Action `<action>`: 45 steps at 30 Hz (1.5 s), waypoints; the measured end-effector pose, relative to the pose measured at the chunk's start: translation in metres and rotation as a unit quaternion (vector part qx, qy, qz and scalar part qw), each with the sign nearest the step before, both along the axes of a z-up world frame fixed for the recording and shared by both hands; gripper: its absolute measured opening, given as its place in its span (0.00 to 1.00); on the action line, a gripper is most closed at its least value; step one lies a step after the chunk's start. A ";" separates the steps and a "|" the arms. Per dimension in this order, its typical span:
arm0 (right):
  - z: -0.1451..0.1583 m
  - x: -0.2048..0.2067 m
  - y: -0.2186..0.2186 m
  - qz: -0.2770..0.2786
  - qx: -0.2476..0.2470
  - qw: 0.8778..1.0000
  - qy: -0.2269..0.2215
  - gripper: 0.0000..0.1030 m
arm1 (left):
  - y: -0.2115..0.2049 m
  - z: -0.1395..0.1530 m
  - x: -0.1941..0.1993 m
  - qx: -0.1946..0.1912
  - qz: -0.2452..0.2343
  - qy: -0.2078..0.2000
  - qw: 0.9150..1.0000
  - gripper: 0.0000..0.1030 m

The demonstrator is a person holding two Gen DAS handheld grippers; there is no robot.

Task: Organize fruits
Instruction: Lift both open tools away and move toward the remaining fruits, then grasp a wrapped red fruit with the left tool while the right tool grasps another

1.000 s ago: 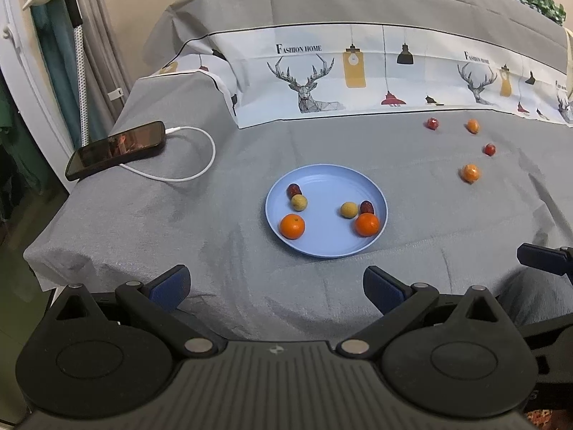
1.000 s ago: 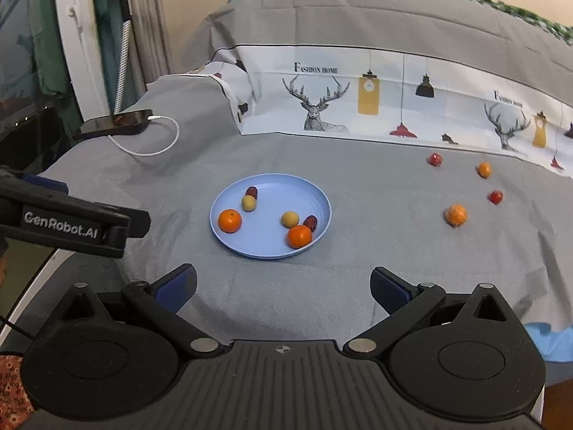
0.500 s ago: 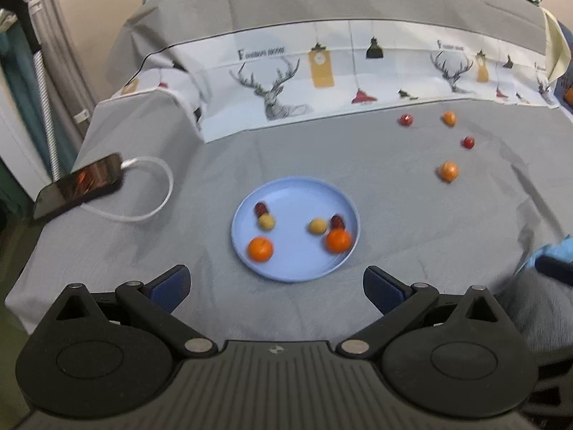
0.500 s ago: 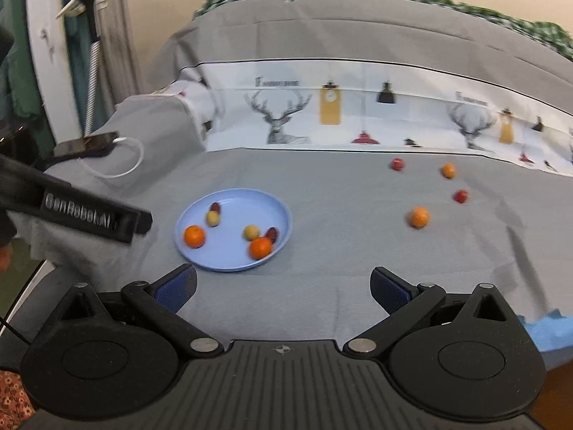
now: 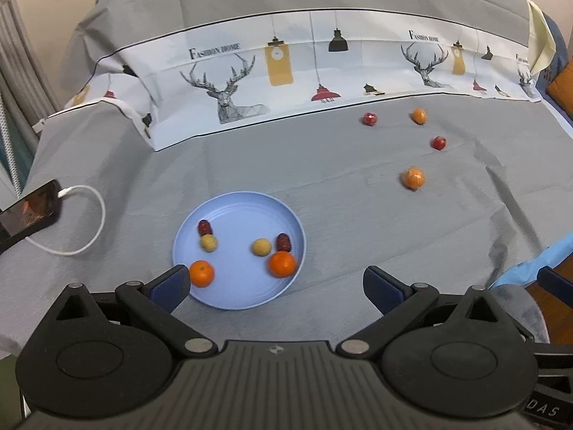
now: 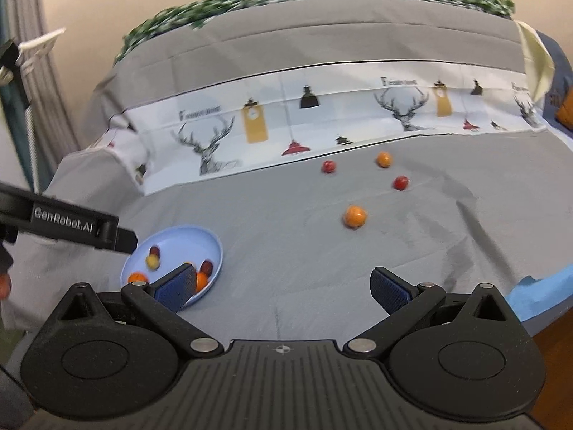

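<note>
Grey sheet [image 5: 322, 186], blue plate [image 5: 247, 204] holding six fruits. Four loose fruits well apart: oranges [image 5: 413, 177], red ones [image 5: 439, 142]. Left gripper [image 5: 275, 285] and right gripper [image 6: 283, 286] both spread wide, empty.

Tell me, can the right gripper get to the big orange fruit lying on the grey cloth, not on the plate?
Probably yes. The right gripper is open and holds nothing, and only bare grey cloth lies between its fingers and the big orange fruit. The blue plate sits off to its left, out of the way.
</note>
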State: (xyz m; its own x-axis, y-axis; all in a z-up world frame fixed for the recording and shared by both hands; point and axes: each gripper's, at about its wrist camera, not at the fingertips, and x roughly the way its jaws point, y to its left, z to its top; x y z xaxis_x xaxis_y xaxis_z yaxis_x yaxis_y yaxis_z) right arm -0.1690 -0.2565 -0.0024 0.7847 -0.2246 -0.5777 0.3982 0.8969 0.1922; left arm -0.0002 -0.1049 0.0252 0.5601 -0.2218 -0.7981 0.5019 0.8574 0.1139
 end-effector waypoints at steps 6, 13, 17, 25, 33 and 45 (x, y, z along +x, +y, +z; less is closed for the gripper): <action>-0.003 0.002 -0.022 -0.026 0.005 1.000 -0.005 0.99 | -0.028 -0.001 0.011 0.004 -0.014 0.000 1.000 1.00; -0.008 0.015 -0.061 -0.067 -0.003 0.998 -0.010 0.99 | -0.065 -0.006 0.030 0.006 -0.029 -0.002 1.000 1.00; -0.013 0.030 -0.087 -0.094 -0.007 0.995 -0.011 0.99 | -0.094 -0.011 0.045 0.011 -0.044 -0.007 0.999 1.00; -0.039 0.077 -0.152 -0.161 -0.020 0.987 -0.001 0.99 | -0.166 -0.042 0.095 0.001 -0.060 -0.001 0.998 1.00; -0.093 0.165 -0.234 -0.251 0.008 0.968 0.018 0.99 | -0.254 -0.102 0.174 0.005 -0.079 0.022 0.997 1.00; -0.182 0.285 -0.299 -0.221 0.004 0.973 0.068 0.99 | -0.337 -0.197 0.291 0.001 -0.086 0.025 0.996 1.00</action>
